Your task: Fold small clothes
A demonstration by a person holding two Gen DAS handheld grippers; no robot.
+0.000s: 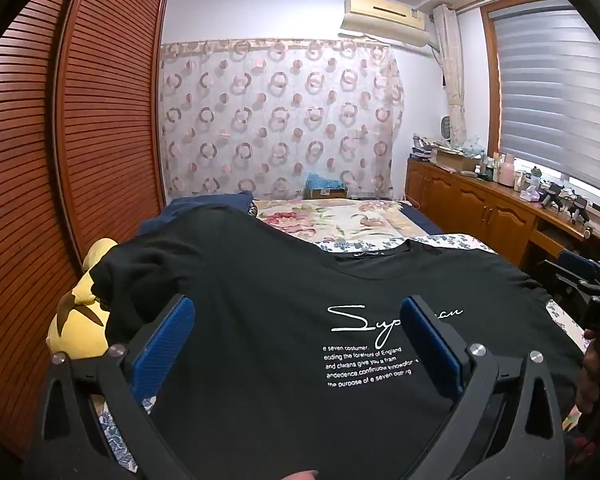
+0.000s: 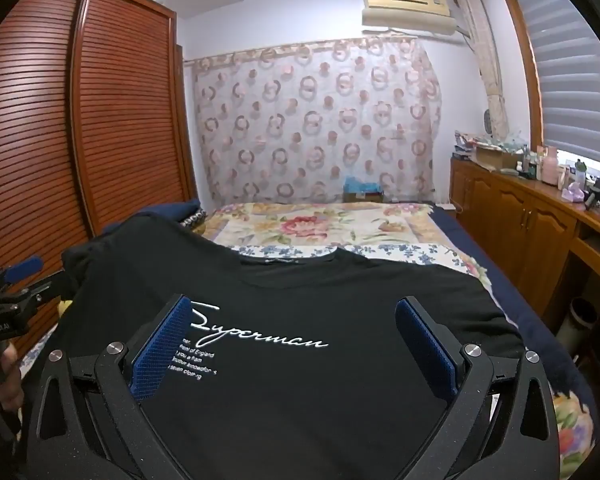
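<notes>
The black T-shirt [image 1: 260, 320] lay spread front-up on the bed [image 2: 320, 224], its neckline [image 2: 288, 258] toward the far end and its hem toward the person, which probably put it square-on for a first fold. White script reading "Superman" [image 2: 260, 334] ran across the chest, with a few lines of small white print below it. The body of the shirt looked fairly flat. The sleeve on the wardrobe side [image 1: 140, 264] was humped up and rumpled rather than laid out, partly over a yellow soft toy [image 1: 80, 312] at the bed's edge, so it likely needed smoothing or tucking in before folding. The other sleeve lay flatter toward the cabinet side.

The left gripper [image 1: 296, 344] hovered above the shirt's lower chest, its blue-padded jaws wide apart with nothing between them but the cloth underneath, untouched as far as could be told. The right gripper [image 2: 296, 340] sat likewise over the print, jaws fully apart and holding nothing. Both pointed forward and a little downward, side by side, a stance suited to reaching out for the shoulders or sides. No fold appeared to have been made yet.

Beyond the shirt were a floral quilt [image 2: 312, 224], a louvred wardrobe [image 1: 100, 120] to the left, and a cluttered wooden cabinet [image 2: 520, 216] under the window.
</notes>
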